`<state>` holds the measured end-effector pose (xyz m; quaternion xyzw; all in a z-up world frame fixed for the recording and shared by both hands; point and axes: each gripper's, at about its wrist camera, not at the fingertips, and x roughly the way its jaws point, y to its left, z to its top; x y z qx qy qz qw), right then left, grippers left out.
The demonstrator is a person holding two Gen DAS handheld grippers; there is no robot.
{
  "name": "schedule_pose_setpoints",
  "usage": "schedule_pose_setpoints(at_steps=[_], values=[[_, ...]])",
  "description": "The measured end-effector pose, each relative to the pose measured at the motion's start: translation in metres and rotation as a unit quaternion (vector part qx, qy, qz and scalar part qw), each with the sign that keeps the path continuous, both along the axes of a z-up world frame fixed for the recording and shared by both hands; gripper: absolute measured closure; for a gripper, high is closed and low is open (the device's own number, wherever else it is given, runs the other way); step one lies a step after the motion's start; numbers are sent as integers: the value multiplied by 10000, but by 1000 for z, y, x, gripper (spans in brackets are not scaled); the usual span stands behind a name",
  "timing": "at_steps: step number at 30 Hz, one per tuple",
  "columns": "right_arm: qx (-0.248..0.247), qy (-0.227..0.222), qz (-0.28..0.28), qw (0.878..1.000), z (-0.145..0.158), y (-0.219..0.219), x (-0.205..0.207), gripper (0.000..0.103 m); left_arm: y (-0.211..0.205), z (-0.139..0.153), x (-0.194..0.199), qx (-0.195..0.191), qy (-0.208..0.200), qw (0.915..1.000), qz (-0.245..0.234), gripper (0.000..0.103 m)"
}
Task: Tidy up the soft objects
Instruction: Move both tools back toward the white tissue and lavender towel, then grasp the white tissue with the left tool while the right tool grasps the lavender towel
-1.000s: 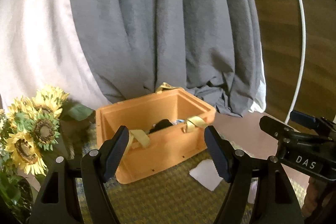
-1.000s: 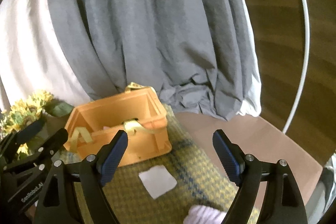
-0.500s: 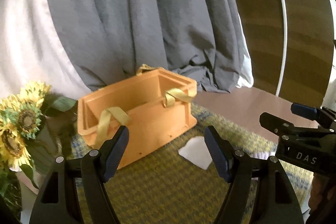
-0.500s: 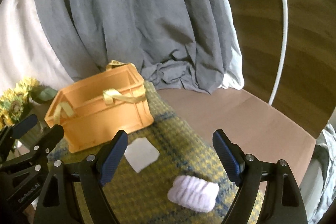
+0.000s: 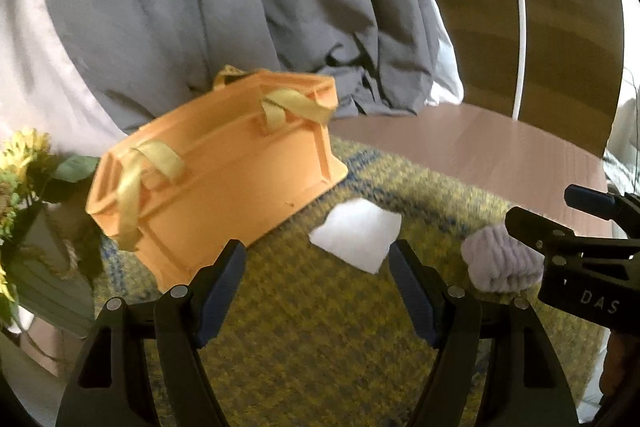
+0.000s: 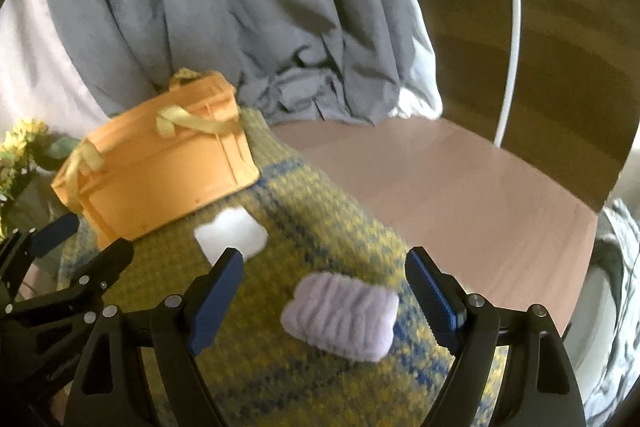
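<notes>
On the left wrist view, my left gripper (image 5: 316, 287) hangs with jaws spread wide and nothing between them, over the yellow-and-blue woven mat (image 5: 320, 339). Against the frame half a second back, the orange crate (image 5: 224, 183) now sits larger and higher left, and I see only its outer wall and yellow strap handles (image 5: 296, 107); its inside is out of sight. The white cloth square (image 5: 358, 233) lies flat on the mat just right of the crate's near corner, apart from it. The lilac ribbed soft roll (image 5: 500, 263), hidden before, now shows at the right, partly covered by my right gripper (image 5: 568, 223), whose body crosses in front. Sunflowers (image 5: 20, 155) stand at the left edge beside the crate. Grey drape (image 5: 240, 7) fills the background.

On the right wrist view, my right gripper (image 6: 324, 291) is also wide open and holds nothing. The soft roll (image 6: 342, 315) lies on the mat (image 6: 248, 367) between and just beyond the fingertips, closer and more central than half a second ago; I cannot tell whether either pad touches it. The cloth square (image 6: 232, 233) sits beyond the left finger, partly cut off by its tip. The crate (image 6: 160, 163) stands farther back left, on the mat's far edge. My left gripper body fills the lower left corner. Bare brown tabletop (image 6: 440, 179) extends to the right of the mat.
</notes>
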<state>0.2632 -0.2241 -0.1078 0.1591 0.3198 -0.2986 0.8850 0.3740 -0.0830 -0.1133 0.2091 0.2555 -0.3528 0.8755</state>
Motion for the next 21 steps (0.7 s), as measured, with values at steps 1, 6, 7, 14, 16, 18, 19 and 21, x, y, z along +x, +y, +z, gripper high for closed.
schedule_pose_setpoints(at_steps=[1,6,7,14,16,18,19,21], values=[[28,43,-41,10000,-4,-1,-1,19,-2,-4,1,37,15,10000,-30,30],[172,154,-203,9995,-22,-7,-2,19,-14,-21,8,156,153,9997,-106,32],[207,170,-228,9994,-25,-8,-2,19,-15,-23,9,168,176,9996,-115,33],[352,222,-281,9987,-42,-13,2,19,-34,-40,23,288,314,9990,-163,37],[413,256,-289,9984,-47,-15,5,19,-39,-44,28,294,385,9987,-130,38],[476,287,-308,9980,-51,-17,8,19,-44,-48,34,298,527,9981,-108,38],[497,312,-307,9978,-53,-19,9,19,-45,-50,36,290,588,9978,-117,38],[505,337,-292,9977,-54,-20,12,19,-50,-54,39,319,692,9970,-129,38]])
